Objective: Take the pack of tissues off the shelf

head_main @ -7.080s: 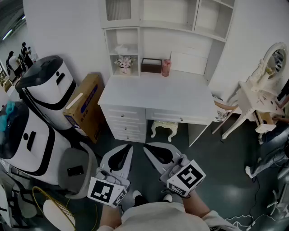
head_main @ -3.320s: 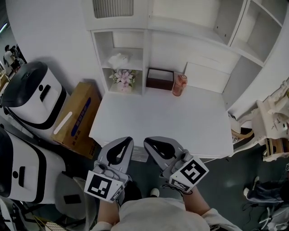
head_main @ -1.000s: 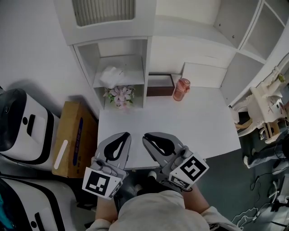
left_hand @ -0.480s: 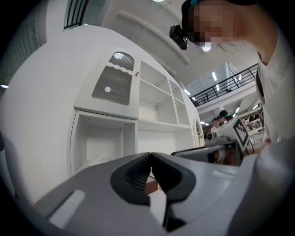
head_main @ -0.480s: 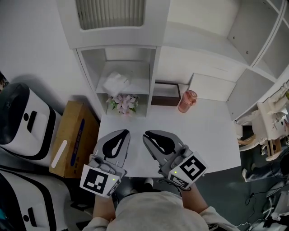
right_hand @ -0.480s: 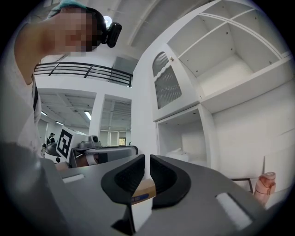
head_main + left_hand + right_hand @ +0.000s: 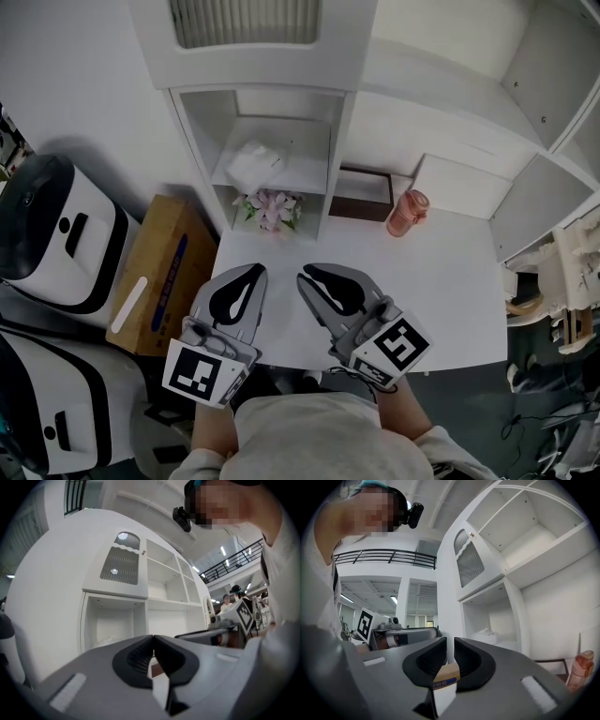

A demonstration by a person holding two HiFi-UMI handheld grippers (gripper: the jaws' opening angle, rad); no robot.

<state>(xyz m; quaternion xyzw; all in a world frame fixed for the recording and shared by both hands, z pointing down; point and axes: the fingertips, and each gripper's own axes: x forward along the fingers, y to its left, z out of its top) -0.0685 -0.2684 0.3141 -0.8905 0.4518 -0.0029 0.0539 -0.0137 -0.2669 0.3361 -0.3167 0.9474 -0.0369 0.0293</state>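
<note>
White desk [image 7: 422,281] lies under the left gripper [image 7: 254,270], jaws together, and the right gripper [image 7: 307,275], jaws barely parted and empty. Best to open wide at the shelf [image 7: 314,180], then pinch the tissue pack [image 7: 255,166] gently.

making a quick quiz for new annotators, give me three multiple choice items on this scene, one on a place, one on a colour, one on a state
1. The pack of tissues lies: A on the floor; B on the shelf above the flowers; C beside the bottle.
2. The bottle is: A pink; B blue; C green.
3. The left gripper and right gripper: A left holds the tissues; B right holds the bottle; C neither holds anything.
Answers: B, the pack sits in the cubby over the flowers; A, its body shows pink; C, neither gripper's fingers grip anything.
</note>
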